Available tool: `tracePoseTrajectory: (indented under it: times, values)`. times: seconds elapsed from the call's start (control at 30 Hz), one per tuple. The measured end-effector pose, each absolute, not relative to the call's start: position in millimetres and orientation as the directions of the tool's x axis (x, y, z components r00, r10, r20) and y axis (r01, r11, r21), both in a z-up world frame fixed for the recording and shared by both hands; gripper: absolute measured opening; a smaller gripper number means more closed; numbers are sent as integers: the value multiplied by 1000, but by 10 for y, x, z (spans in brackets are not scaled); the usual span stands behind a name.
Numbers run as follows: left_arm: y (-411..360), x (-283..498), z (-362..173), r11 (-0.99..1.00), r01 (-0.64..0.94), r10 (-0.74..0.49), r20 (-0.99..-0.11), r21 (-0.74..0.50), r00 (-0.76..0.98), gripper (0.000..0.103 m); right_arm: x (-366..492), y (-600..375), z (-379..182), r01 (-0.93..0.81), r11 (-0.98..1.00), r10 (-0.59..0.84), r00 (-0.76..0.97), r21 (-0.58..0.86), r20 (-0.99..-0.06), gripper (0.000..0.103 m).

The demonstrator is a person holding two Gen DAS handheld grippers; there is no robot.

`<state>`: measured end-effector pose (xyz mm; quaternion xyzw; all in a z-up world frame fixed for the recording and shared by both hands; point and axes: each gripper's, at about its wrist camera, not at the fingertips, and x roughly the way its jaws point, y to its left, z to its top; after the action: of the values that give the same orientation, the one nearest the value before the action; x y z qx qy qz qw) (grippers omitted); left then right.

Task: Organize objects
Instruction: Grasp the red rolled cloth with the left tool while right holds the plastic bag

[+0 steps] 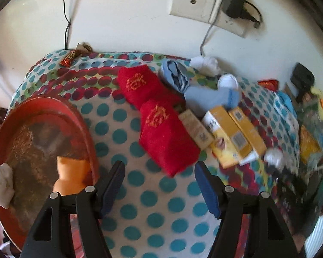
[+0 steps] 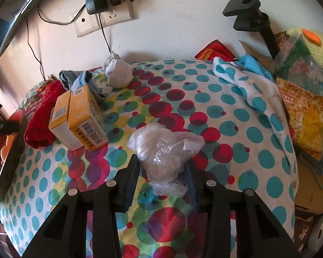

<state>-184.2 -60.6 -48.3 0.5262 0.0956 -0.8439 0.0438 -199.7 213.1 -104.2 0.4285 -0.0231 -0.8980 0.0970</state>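
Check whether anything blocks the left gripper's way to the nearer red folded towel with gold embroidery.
Nothing visible does. The left gripper is open and empty over bare polka-dot tablecloth, and the nearer red folded towel lies just ahead of its fingertips. The small beige box only touches the towel's far right side.

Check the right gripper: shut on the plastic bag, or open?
Shut on it: the right gripper pinches the crumpled plastic bag from both sides.

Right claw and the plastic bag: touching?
Touching. The right wrist view shows the right claw with both fingers pressed against the crumpled plastic bag.
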Motion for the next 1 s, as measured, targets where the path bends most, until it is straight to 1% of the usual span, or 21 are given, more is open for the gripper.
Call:
tracePoseTrajectory:
  times: [0.2,0.27,0.5,0.53,0.6,0.63,0.67,0.73,0.8,0.93,1.0]
  values:
    - [-652,-2118,-659,-954,262,16,-901,-143,-434,69,-1992,2145,-1048,157,-979,-202,-610,132,-766,38]
    - [-653,-2181,-736,-952,275,3,-906,-132,-423,69,-1991,2144,-1048,156,-979,-199,-610,130,-767,38]
    - [-603,-2334,-1029,-952,267,36,-922,-148,-384,69,-1990,2146,-1048,156,-979,-200,-610,131,-767,38]
    - [-591,-2339,-1050,-954,253,54,-919,-164,-390,69,-1991,2145,-1050,156,-979,-201,-610,132,-766,38]
    - [-568,-2332,-1058,-961,230,48,-912,-154,-408,69,-1989,2144,-1048,156,-979,-199,-610,131,-767,38]
    - [-559,-2327,-1058,-964,216,53,-910,-154,-411,61,-1991,2141,-1050,156,-979,-199,-610,130,-767,38]
    - [-547,-2318,-1051,-968,199,56,-908,-151,-415,47,-1989,2145,-1048,156,-979,-199,-610,130,-767,38]
    - [-526,-2294,-1021,-975,173,55,-910,-137,-411,40,-1988,2145,-1047,156,-979,-201,-610,132,-767,38]
    - [-529,-2247,-970,-978,152,64,-906,-140,-418,37,-1989,2141,-1048,156,-979,-199,-610,130,-767,38]
    - [-545,-2104,-853,-988,120,34,-900,-95,-435,37,-1989,2130,-1044,155,-980,-193,-611,123,-768,38]
    - [-583,-2007,-775,-990,102,44,-891,-101,-452,37,-1990,2128,-1042,154,-980,-193,-611,123,-768,38]
